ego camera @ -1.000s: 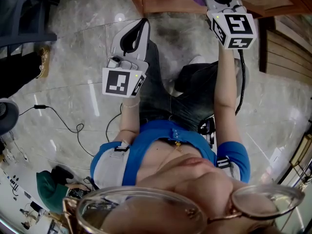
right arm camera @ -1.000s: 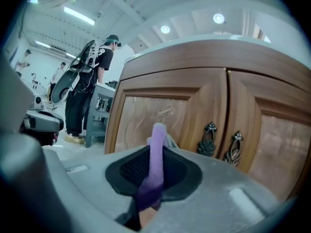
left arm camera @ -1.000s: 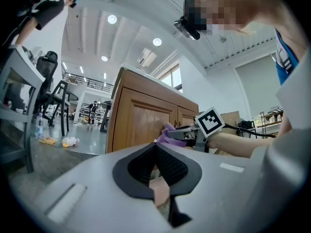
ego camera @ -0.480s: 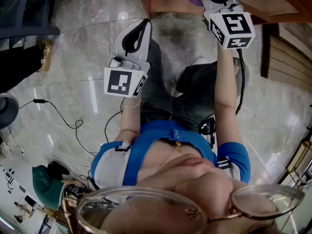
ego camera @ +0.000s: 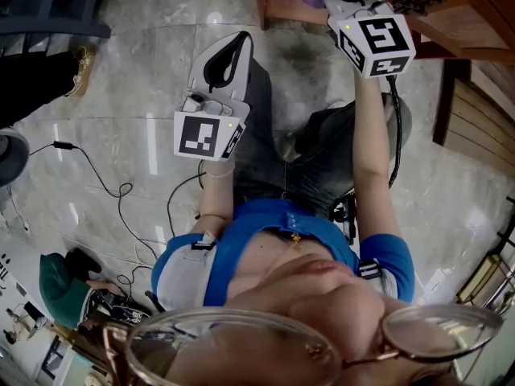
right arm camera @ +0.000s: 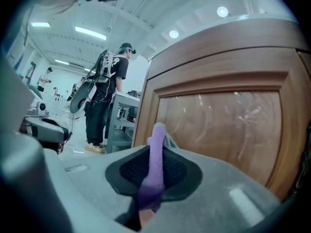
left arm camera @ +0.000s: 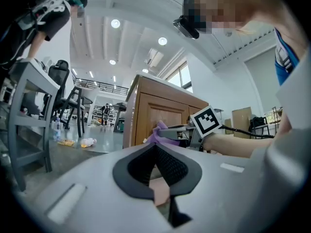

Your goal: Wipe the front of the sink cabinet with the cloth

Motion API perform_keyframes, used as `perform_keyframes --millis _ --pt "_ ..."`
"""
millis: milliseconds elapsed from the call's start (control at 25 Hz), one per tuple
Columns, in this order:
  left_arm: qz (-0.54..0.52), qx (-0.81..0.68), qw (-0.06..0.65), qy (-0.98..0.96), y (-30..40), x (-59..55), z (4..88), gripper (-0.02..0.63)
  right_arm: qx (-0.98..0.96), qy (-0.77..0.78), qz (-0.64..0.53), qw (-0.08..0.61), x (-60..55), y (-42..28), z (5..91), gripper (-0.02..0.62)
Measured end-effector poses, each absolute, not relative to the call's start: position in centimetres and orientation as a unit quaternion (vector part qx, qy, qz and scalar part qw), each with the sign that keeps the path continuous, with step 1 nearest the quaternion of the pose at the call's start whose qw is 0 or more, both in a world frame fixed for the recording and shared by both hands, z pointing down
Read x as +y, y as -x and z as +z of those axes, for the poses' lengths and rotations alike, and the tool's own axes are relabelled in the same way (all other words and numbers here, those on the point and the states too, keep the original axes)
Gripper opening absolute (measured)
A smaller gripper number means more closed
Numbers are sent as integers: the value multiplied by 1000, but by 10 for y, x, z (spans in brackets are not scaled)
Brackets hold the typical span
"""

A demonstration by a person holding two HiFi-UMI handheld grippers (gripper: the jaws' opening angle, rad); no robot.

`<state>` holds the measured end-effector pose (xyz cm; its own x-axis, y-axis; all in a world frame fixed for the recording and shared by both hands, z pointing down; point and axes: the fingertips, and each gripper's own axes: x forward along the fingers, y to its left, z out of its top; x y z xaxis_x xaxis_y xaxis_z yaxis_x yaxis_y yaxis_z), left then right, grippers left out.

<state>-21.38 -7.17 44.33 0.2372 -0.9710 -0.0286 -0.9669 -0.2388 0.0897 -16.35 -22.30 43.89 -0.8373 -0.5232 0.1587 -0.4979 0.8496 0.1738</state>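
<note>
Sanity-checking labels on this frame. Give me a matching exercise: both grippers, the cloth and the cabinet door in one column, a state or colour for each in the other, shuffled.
1. left gripper
2. right gripper
3. cloth
4. cabinet door

A. brown wood
B. shut, nothing between the jaws
C. purple
D. shut on the cloth

Pairs: 1-B, 2-D, 3-C, 4-A

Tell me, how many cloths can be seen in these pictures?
1. The purple cloth is clamped in the right gripper, in front of the wooden cabinet door. The left gripper holds none. Others may be hidden.
</note>
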Motion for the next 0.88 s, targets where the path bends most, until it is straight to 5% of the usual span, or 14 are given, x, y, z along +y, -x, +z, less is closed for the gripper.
perform_keyframes --millis 880 --pt "-41 -639 20 -768 233 -58 436 0 -973 -197 -93 83 -190 225 438 52"
